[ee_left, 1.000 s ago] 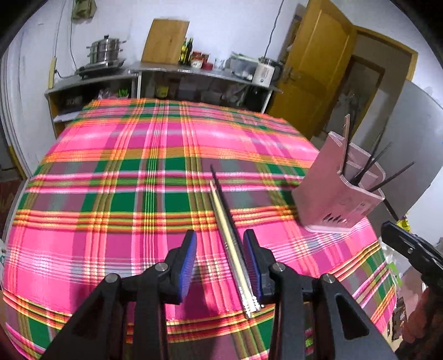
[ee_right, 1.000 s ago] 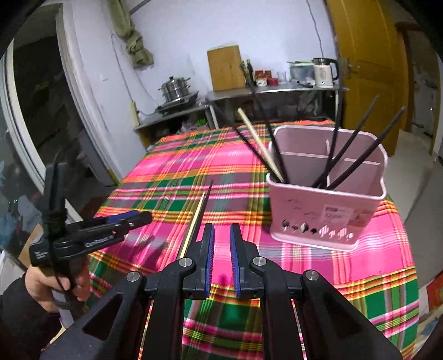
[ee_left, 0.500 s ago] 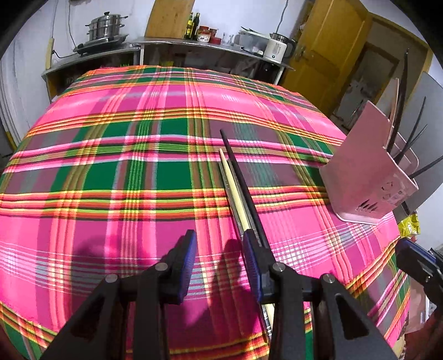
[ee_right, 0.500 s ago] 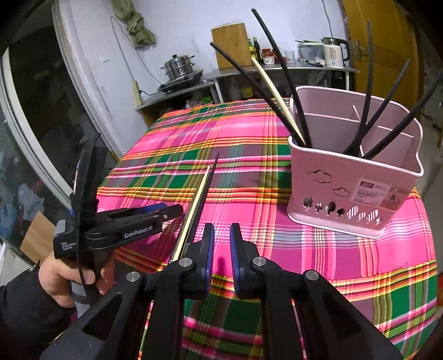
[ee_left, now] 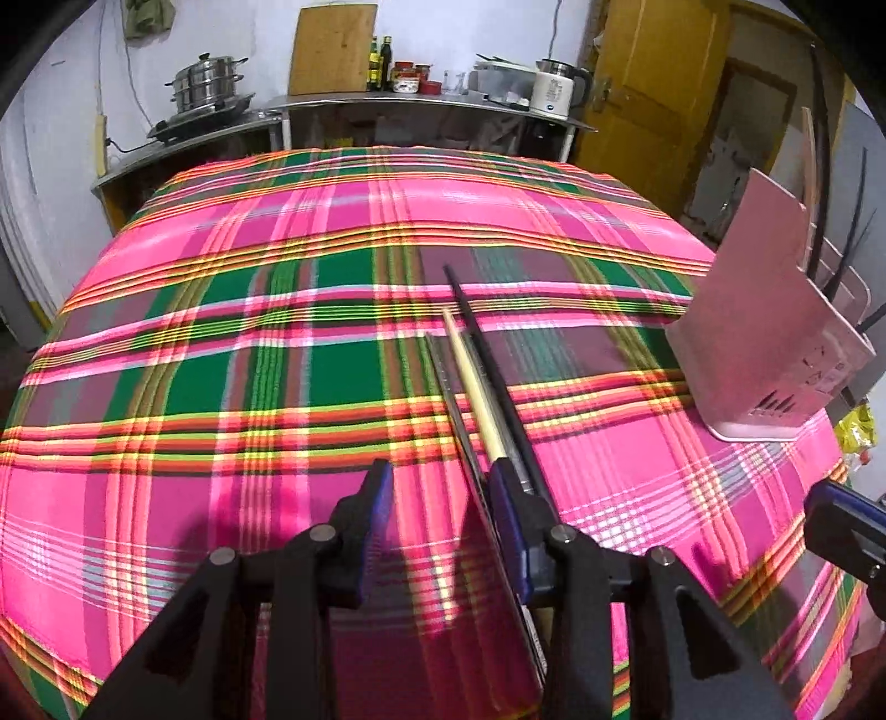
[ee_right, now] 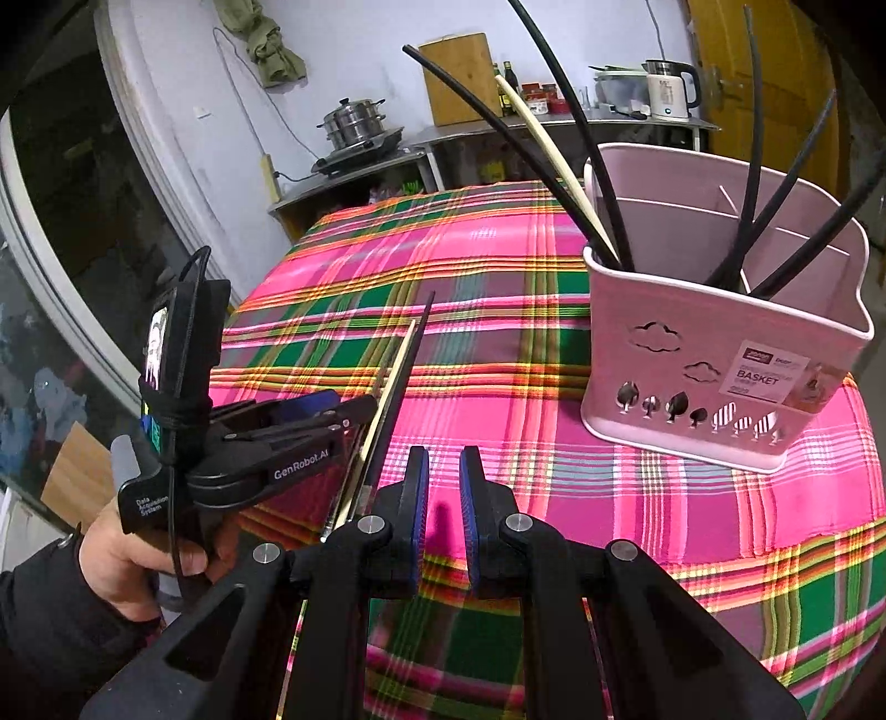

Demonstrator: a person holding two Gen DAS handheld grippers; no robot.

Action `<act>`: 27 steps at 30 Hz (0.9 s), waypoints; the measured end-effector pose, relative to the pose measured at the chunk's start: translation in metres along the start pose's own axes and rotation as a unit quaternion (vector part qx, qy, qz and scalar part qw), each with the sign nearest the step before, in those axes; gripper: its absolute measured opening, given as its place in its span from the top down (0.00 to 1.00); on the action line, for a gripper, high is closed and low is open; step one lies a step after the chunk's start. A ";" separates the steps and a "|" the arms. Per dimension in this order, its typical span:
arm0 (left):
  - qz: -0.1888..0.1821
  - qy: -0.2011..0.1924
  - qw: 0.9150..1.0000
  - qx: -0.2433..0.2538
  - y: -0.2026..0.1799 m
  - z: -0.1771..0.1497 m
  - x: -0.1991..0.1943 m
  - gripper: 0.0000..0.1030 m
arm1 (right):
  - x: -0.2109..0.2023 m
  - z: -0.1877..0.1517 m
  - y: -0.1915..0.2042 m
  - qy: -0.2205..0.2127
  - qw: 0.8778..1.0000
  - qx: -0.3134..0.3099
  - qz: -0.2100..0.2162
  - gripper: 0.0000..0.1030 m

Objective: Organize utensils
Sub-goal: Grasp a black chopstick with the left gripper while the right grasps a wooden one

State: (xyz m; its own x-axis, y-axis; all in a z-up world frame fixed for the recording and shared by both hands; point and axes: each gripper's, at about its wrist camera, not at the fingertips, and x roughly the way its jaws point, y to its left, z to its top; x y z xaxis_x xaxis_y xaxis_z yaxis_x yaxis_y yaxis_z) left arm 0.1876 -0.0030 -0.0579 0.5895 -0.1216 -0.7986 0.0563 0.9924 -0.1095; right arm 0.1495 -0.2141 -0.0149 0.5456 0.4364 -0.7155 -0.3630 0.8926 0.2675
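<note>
Left tool spread beside chopsticks

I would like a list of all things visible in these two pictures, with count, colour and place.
Chopsticks on the cloth: three, one black, one pale, one grey, side by side mid-table.
Basket: one, pink, right side of table.
Chopsticks in the basket: about six black, one pale, leaning.
Tablecloth: one, pink-green plaid.
Kettle: one, white, back counter.
Steamer pot: one, steel, back left.
Cutting board: one, wooden, against wall.
Door: one, yellow.
Left gripper: open, at the loose chopsticks.
Right gripper: nearly shut, empty.
</note>
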 end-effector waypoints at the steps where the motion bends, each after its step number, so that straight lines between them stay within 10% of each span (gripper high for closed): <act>1: 0.011 -0.002 1.000 0.006 0.001 0.000 0.000 0.75 | 0.000 0.000 0.000 0.001 1.000 0.000 0.000 0.89; 27: -0.035 0.006 0.996 -0.086 0.076 0.007 -0.003 0.84 | 0.105 0.038 0.030 0.043 0.999 -0.002 0.008 0.89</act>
State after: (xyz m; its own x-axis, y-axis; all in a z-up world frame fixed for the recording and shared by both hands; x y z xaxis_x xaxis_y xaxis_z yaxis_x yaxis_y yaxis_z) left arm 0.1959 0.0726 -0.0598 0.5791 -0.1925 -0.7922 -0.0421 0.9634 -0.2648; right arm 0.2247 -0.1377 -0.0572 0.4731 0.4396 -0.7635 -0.3738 0.8849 0.2778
